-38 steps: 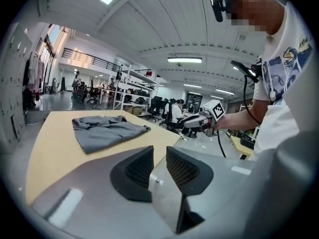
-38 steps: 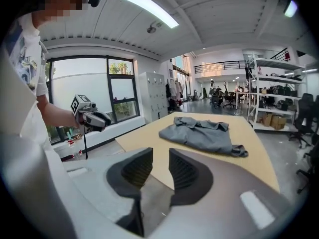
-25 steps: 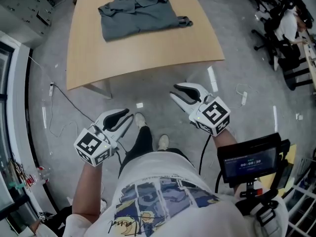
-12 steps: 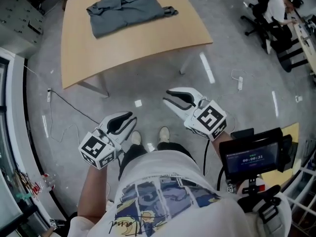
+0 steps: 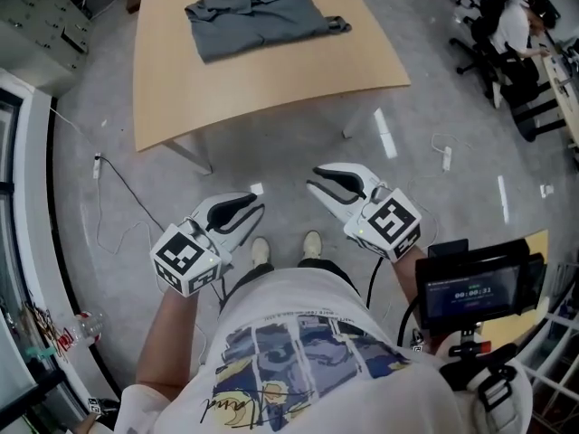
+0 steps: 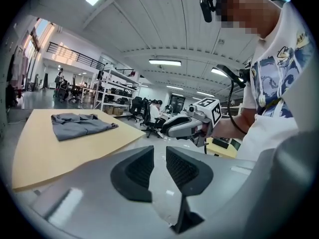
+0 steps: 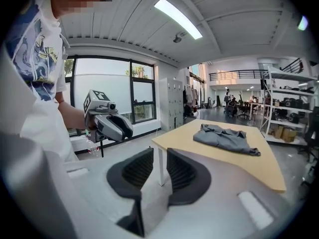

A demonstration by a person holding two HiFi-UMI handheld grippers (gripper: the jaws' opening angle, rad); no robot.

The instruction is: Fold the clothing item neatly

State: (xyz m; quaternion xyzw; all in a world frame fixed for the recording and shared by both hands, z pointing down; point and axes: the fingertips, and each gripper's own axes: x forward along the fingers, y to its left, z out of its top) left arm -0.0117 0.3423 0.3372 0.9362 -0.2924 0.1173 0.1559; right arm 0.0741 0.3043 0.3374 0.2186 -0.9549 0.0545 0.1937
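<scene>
Since a second before, the person's shoes [image 5: 312, 242] had come level with each other on the floor and the left gripper [image 5: 256, 211] had drifted inward, while the 2 grippers hung low in front of the body. Its jaws stood only narrowly apart with nothing between them, and the right gripper [image 5: 314, 179] was the same, a slim gap and no cloth in it. Beyond them a loose cable [image 5: 118, 188] trailed over the floor near the tabletop's [image 5: 271, 89] left corner; a step that way could probably snag it. Farther off, the grey shirt [image 5: 258, 16] lay toward the tabletop's far edge, well apart from both grippers, already bunched into a rough rectangle with 1 strip of cloth poking out at its right side. From there, the likely trouble was reach: stretching across the bare wood could drag the shirt instead of lifting it. Jaws that narrow might also pinch just the top layer, or miss the cloth, and so pull the existing folds askew.
</scene>
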